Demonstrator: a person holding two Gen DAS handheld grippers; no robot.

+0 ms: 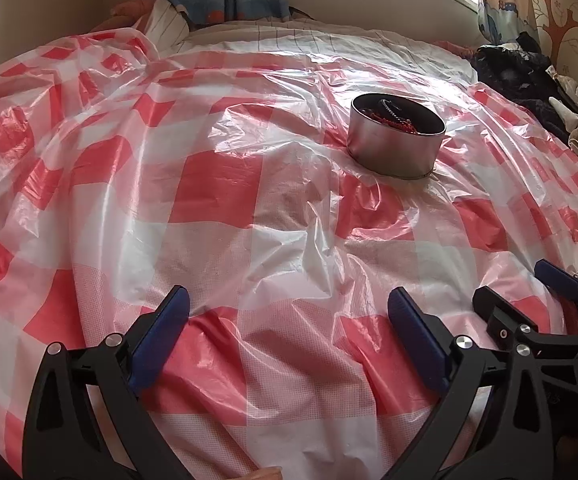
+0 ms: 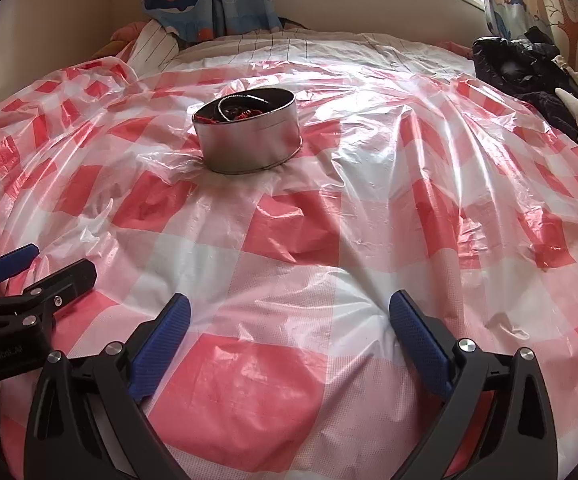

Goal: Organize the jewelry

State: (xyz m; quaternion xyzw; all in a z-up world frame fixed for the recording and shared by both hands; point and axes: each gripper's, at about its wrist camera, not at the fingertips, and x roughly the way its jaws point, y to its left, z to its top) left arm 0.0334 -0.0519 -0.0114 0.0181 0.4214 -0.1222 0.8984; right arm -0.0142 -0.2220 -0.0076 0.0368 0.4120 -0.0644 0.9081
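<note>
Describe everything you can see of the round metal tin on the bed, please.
The tin is a low, round, silver-grey can of dull brushed metal, with no lid on it. It stands upright on the red and white checked plastic sheet, which puckers around its base. Inside lie red beaded jewelry and a thin silver hoop. Nothing else touches it; both tongs are away from it.

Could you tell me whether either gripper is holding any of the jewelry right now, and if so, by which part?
Nothing is held. The left gripper and right gripper are both open over the checked plastic sheet; the jewelry lies in the metal tin.
</note>
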